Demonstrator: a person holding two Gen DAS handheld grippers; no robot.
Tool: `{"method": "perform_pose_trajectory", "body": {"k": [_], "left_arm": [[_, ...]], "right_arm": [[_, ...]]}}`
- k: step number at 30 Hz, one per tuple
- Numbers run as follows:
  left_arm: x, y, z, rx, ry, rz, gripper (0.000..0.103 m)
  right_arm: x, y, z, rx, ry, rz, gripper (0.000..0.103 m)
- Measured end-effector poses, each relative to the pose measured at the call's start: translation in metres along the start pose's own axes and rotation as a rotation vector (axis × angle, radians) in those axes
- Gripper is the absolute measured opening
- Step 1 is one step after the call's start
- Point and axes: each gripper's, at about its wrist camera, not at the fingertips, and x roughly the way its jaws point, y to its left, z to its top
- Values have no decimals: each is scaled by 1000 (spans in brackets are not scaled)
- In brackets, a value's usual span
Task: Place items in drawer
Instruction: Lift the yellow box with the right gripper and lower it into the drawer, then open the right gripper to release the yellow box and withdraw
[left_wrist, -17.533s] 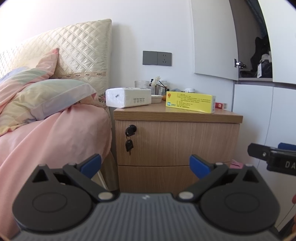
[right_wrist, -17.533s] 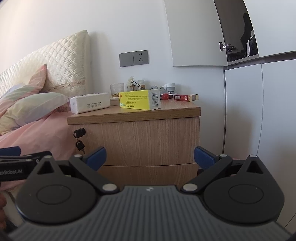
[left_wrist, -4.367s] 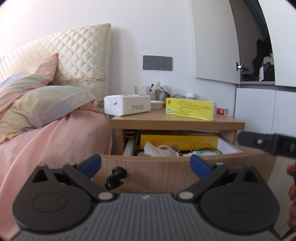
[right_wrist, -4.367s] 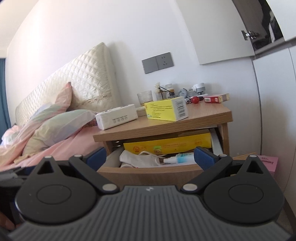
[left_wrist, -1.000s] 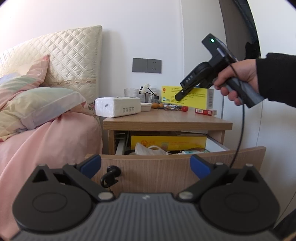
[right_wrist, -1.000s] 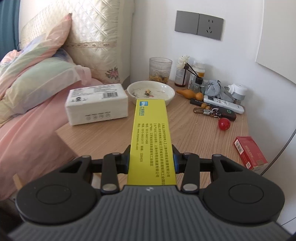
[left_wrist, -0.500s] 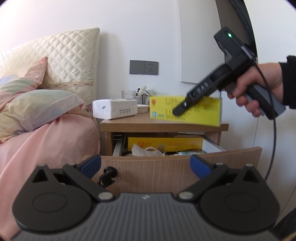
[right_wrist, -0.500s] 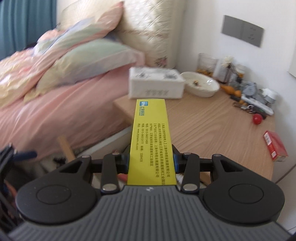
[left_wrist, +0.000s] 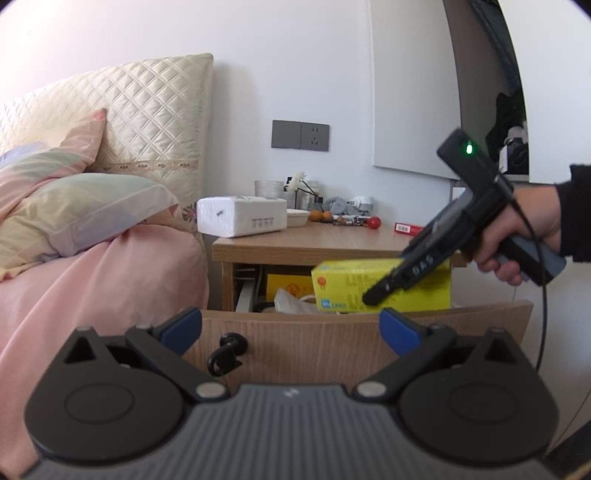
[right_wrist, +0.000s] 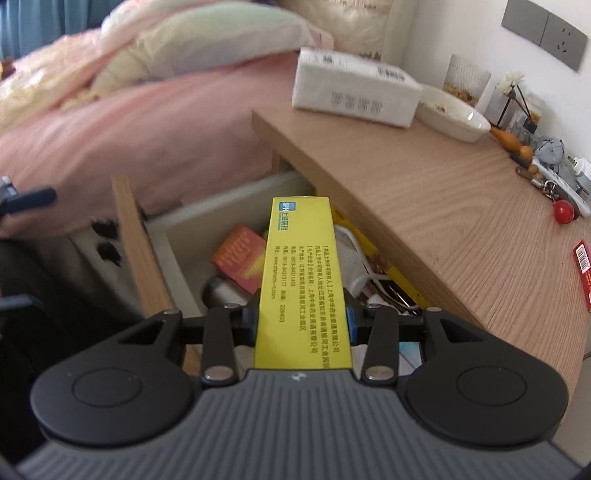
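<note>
Clamping the yellow box (right_wrist: 303, 284), the right gripper (right_wrist: 302, 317) holds it over the open drawer (left_wrist: 369, 332), seemingly not touching inside; the left gripper (left_wrist: 290, 328) has fingers wide apart.

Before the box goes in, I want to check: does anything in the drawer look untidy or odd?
Yes. The drawer already holds loose clutter: a red packet lying askew and a crumpled white bag. The yellow box in the right tongs has little bare floor beneath it.
</note>
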Motion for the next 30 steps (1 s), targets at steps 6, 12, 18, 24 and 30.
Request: {"method": "perform_pose_trajectory", "body": {"k": [6,12,18,24,30], "left_arm": [[0,-4,-2,25,0,-13,103],[5,-5,-4,39,20,-24,103],[5,-7,-6,51,30,-41,103],[6,-6,-6,41,36,-40,103],[5,-7,-6,41,34,-42,103]], "right_arm": [[22,-12,-9,15,59,-16,43],[39,-21,-13,24,147,-13,43],[53,-23,-16,24,234,-10,44],[56,-22,-16,39,260,-18,44],[45,-19,-13,62,241,-46,82]]}}
